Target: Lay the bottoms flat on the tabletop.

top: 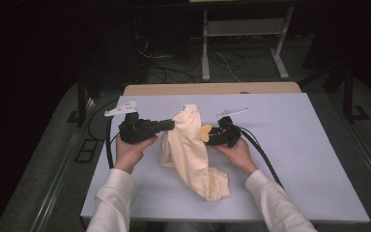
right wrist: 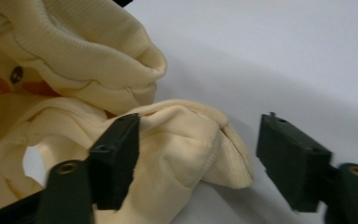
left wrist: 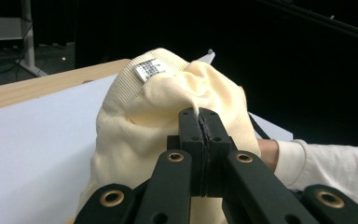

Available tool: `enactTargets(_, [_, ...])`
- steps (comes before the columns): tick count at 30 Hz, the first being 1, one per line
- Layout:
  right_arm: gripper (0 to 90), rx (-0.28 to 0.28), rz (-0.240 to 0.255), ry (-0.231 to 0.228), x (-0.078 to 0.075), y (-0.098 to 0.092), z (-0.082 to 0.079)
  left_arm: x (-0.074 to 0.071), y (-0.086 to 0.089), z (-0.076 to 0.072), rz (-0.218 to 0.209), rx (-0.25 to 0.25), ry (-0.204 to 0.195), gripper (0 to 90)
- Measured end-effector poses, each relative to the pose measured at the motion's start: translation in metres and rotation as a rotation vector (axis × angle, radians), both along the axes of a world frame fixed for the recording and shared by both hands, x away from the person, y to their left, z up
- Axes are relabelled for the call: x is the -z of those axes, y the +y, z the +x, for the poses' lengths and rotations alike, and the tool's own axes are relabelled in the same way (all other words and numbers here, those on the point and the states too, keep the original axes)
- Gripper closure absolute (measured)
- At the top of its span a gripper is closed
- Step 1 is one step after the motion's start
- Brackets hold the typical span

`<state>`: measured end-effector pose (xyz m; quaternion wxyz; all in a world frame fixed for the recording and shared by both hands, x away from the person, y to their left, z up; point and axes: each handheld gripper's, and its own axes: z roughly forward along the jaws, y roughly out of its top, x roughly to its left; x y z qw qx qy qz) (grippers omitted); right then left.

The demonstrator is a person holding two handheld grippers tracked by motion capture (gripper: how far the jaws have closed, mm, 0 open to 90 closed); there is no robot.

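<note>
Here, on a white board (top: 294, 159) over a wooden table (top: 212, 89) in a dark, cable-strewn room, the left gripper (top: 166, 125) pinches a cream garment (top: 191, 154) lying mid-board, the right gripper (right wrist: 196, 156) straddling a fold, jaws apart.

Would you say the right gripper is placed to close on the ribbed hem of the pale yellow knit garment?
Probably yes: the right gripper has open jaws standing either side of a fold of the pale yellow knit garment, with nothing blocking them, while the left gripper is shut on another part.
</note>
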<state>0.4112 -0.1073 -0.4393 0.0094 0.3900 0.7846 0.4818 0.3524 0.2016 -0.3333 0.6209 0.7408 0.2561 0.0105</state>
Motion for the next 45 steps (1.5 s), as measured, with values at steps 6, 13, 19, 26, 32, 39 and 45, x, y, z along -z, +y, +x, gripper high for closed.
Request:
enactTargets(6, [61.8,-0.014,-0.021,-0.002,0.002,0.000,0.001,0.001,0.000,0.000,-0.010,-0.005,0.003,88.3])
enactTargets(13, [82.8,-0.032,-0.053,-0.007,-0.005,-0.008,-0.001,0.000,0.004,0.000,-0.017,-0.012,-0.005,88.3])
enactTargets(19, [83.9,-0.017,-0.057,-0.066,-0.024,-0.025,-0.007,-0.002,0.007,0.001,-0.029,-0.028,-0.007,88.3])
enactTargets(26, [84.1,0.044,-0.034,-0.103,-0.044,-0.061,-0.009,-0.009,0.006,0.003,-0.027,-0.030,-0.020,88.3])
enactTargets(32, [84.2,0.078,-0.026,-0.115,-0.053,-0.084,-0.012,-0.012,0.004,0.005,-0.024,-0.031,-0.024,88.3])
enactTargets(39, [84.3,0.111,-0.009,-0.133,-0.062,-0.107,-0.018,-0.014,0.001,0.009,-0.025,-0.033,-0.025,88.3])
enactTargets(45, [84.3,0.130,-0.005,-0.144,-0.068,-0.121,-0.024,-0.013,0.000,0.011,-0.025,-0.039,-0.019,88.3])
